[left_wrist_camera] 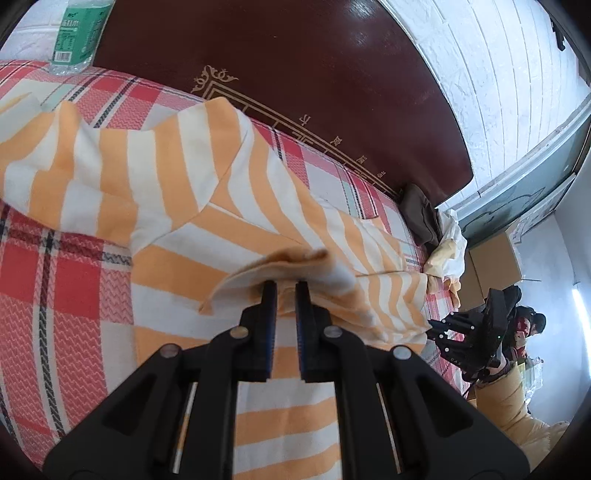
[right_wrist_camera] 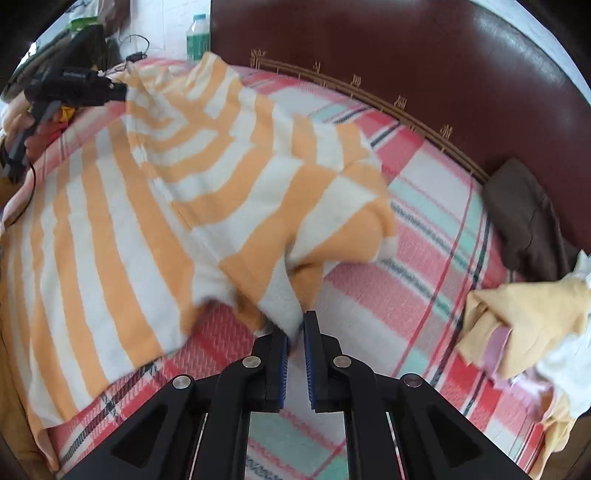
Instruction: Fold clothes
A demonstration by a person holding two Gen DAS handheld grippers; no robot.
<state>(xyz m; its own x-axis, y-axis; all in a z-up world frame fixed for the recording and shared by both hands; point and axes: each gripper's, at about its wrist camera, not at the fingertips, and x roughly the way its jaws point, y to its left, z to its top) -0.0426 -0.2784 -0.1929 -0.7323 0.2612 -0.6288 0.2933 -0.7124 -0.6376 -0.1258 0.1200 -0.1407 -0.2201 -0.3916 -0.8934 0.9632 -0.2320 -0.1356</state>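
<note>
Orange-and-white striped shirt (right_wrist_camera: 155,192) lifted at two places over a checked bed cover (right_wrist_camera: 424,266).

Soft knit with broad orange and white bands, spread across the left and middle of the cover, partly raised and creased, one sleeve hanging toward the right. Left gripper (left_wrist_camera: 283,286) clenched on a bunched fold of the shirt; right gripper (right_wrist_camera: 295,325) clenched on a white edge of the sleeve, jaws nearly together. Counted: one striped shirt, two grippers, one green-labelled bottle (left_wrist_camera: 79,33) at the far left corner, one dark brown cloth (right_wrist_camera: 524,221) by the dark red headboard (right_wrist_camera: 406,55), one loose heap of yellow and white clothes (right_wrist_camera: 524,325) at the right.
</note>
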